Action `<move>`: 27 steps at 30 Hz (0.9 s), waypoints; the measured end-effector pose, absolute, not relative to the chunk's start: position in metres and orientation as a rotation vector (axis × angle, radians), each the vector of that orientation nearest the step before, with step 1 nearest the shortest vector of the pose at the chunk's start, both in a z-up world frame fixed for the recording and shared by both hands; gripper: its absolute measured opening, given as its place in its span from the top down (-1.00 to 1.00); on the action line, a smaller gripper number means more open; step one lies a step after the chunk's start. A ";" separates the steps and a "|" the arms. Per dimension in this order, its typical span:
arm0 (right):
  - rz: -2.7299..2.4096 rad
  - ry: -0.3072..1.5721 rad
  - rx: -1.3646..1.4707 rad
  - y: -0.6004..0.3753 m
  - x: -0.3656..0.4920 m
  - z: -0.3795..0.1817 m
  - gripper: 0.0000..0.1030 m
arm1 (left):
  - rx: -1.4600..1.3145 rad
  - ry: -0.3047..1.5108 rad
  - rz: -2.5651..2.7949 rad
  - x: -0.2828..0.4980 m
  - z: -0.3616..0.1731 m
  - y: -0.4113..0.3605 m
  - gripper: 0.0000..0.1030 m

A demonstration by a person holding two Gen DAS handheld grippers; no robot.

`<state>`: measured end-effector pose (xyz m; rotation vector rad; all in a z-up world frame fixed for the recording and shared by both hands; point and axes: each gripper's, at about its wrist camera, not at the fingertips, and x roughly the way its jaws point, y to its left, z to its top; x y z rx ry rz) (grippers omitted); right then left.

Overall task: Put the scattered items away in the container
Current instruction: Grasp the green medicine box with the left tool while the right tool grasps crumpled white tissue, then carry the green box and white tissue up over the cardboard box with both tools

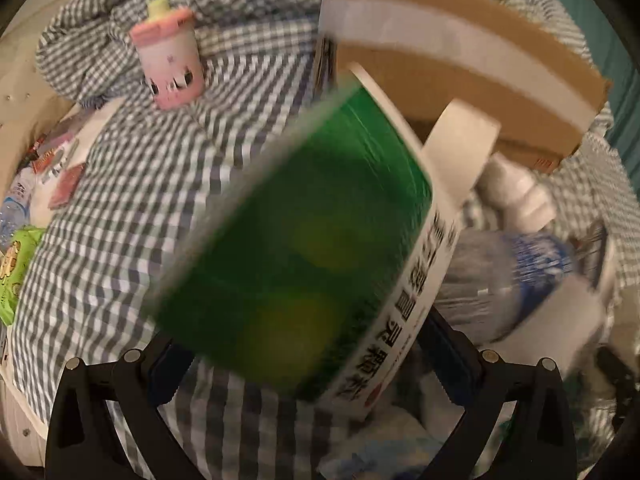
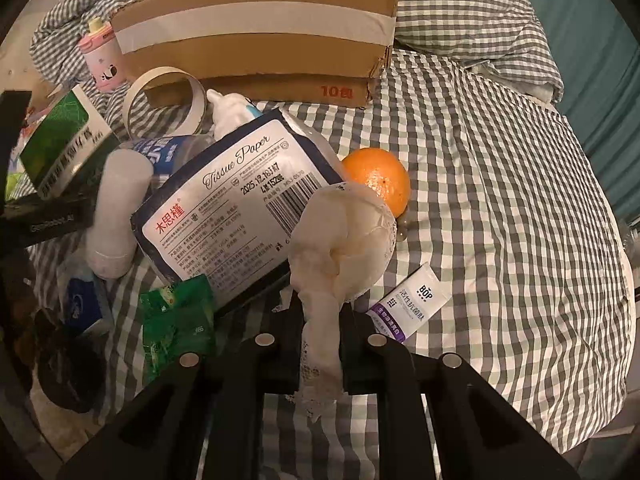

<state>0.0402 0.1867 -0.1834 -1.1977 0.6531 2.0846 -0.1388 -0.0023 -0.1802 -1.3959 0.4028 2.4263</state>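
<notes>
**Clutter on a checked bedspread, both grippers loaded**

Grey-and-white checked bedding [image 2: 500, 184] covers the whole surface, rumpled at the far side. On it stands the cardboard box [image 2: 256, 36], banded with white tape, its near wall facing the right wrist camera.

Just ahead of the left gripper [image 1: 316, 364] a green carton [image 1: 296, 236] with a white printed edge sits between the wide-set jaws, blurred; whether the pads actually press it cannot be told. Beyond it a roll of white tape [image 1: 460, 152] leans by the box, and a clear water bottle [image 1: 504, 276] lies to the right. A pink toy cup [image 1: 168, 60] stands farther off on the bedding.

The right gripper [image 2: 320, 352] is closed narrowly on a crumpled white tissue wad [image 2: 340, 236], which bulges above the fingers. Behind the wad lies a tissue paper pack [image 2: 236, 204], tilted over other items, with an orange [image 2: 380, 180] just beside it. A white tube [image 2: 412, 300] lies near the right finger, and a green wrapper [image 2: 176, 316] lies to the left.
</notes>
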 end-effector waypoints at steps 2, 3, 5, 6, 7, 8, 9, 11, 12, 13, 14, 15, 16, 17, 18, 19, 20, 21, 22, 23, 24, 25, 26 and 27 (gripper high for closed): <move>2.081 0.653 -1.192 0.186 0.042 -0.182 0.75 | -1.374 0.372 2.448 -0.140 -0.179 -0.006 -0.78; 2.082 0.655 -1.195 0.185 0.042 -0.182 0.75 | -1.359 0.391 2.473 -0.139 -0.178 -0.007 -0.56; 2.079 0.661 -1.188 0.186 0.044 -0.181 0.75 | -1.351 0.442 2.479 -0.139 -0.175 -0.007 -0.52; 2.082 0.668 -1.188 0.186 0.044 -0.181 0.75 | -1.342 0.458 2.467 -0.140 -0.175 -0.007 -0.53; 2.085 0.674 -1.188 0.187 0.045 -0.181 0.75 | -1.324 0.488 2.470 -0.140 -0.174 -0.006 -0.56; 2.084 0.678 -1.187 0.187 0.046 -0.181 0.75 | -1.300 0.537 2.485 -0.141 -0.173 -0.006 -0.72; 2.086 0.682 -1.187 0.186 0.047 -0.181 0.75 | -1.265 0.592 2.501 -0.141 -0.173 -0.007 -0.92; 2.087 0.687 -1.184 0.185 0.048 -0.181 0.75 | -1.170 0.681 2.534 -0.140 -0.171 -0.008 -1.00; 2.085 0.686 -1.185 0.185 0.049 -0.181 0.75 | -1.117 0.707 2.533 -0.140 -0.170 -0.009 -1.00; 2.082 0.686 -1.184 0.185 0.049 -0.181 0.75 | -1.084 0.724 2.526 -0.142 -0.169 -0.009 -1.00; 2.080 0.689 -1.183 0.185 0.050 -0.181 0.75 | -1.062 0.734 2.513 -0.145 -0.169 -0.011 -1.00; 2.080 0.691 -1.184 0.185 0.049 -0.181 0.75 | -1.050 0.739 2.500 -0.148 -0.170 -0.012 -1.00; 2.078 0.691 -1.184 0.185 0.049 -0.180 0.75 | -1.043 0.736 2.482 -0.153 -0.171 -0.013 -1.00; 2.076 0.689 -1.185 0.185 0.048 -0.180 0.75 | -1.032 0.727 2.456 -0.159 -0.172 -0.014 -1.00; 2.075 0.687 -1.187 0.186 0.047 -0.180 0.75 | -1.018 0.717 2.433 -0.164 -0.172 -0.015 -1.00; 2.075 0.686 -1.188 0.186 0.046 -0.180 0.75 | -1.012 0.706 2.417 -0.165 -0.172 -0.017 -1.00; 2.074 0.685 -1.190 0.186 0.045 -0.180 0.75 | -1.005 0.696 2.401 -0.167 -0.171 -0.017 -1.00; 2.075 0.683 -1.192 0.186 0.044 -0.179 0.74 | -1.005 0.691 2.389 -0.170 -0.172 -0.017 -1.00; 2.076 0.681 -1.194 0.186 0.043 -0.179 0.74 | -1.003 0.691 2.377 -0.172 -0.171 -0.016 -0.98; 2.078 0.679 -1.195 0.186 0.042 -0.178 0.74 | -0.995 0.694 2.370 -0.172 -0.171 -0.014 -0.96; 2.078 0.678 -1.197 0.186 0.042 -0.178 0.74 | -0.990 0.696 2.361 -0.170 -0.171 -0.013 -0.96; 2.078 0.676 -1.200 0.185 0.041 -0.178 0.74 | -0.988 0.693 2.346 -0.169 -0.171 -0.013 -0.97; 2.077 0.675 -1.201 0.185 0.041 -0.178 0.74 | -0.987 0.694 2.339 -0.169 -0.172 -0.012 -0.97; 2.077 0.674 -1.203 0.186 0.041 -0.178 0.74 | -0.978 0.705 2.345 -0.168 -0.172 -0.012 -0.98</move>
